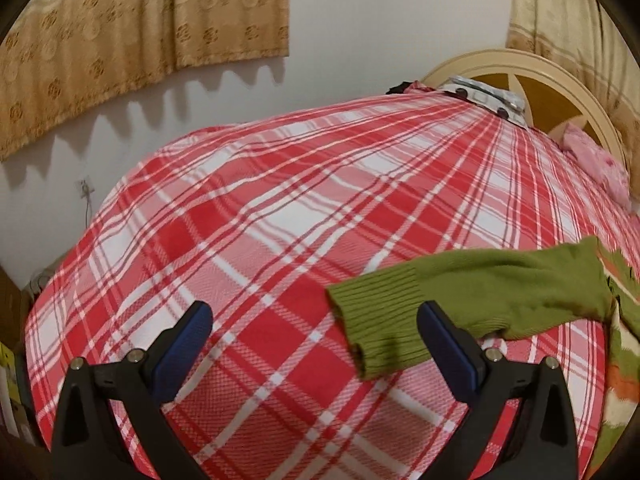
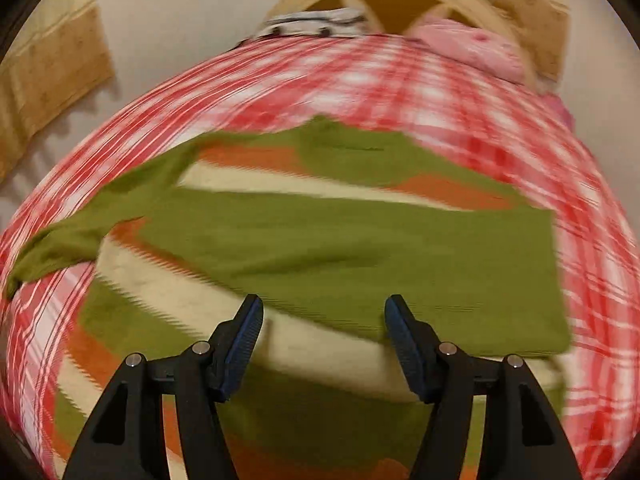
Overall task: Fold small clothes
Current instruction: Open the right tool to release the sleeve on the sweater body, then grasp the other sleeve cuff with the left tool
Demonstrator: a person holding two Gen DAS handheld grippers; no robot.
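Observation:
A small green knit sweater (image 2: 328, 240) with orange and cream stripes lies spread on the red plaid bedspread (image 1: 248, 216). One sleeve lies folded across its chest; the other sleeve (image 2: 80, 232) stretches out to the left. In the left wrist view that sleeve's ribbed cuff (image 1: 380, 320) lies just ahead, between the fingers of my left gripper (image 1: 316, 316), which is open and empty. My right gripper (image 2: 324, 312) is open and empty, above the sweater's lower body. The right wrist view is blurred by motion.
The bed's curved wooden headboard (image 1: 520, 68) stands at the far end, with a pink pillow (image 2: 472, 52) and a grey patterned cloth (image 1: 480, 98) beside it. A white wall with tan curtains (image 1: 120, 40) runs along the bed's left side.

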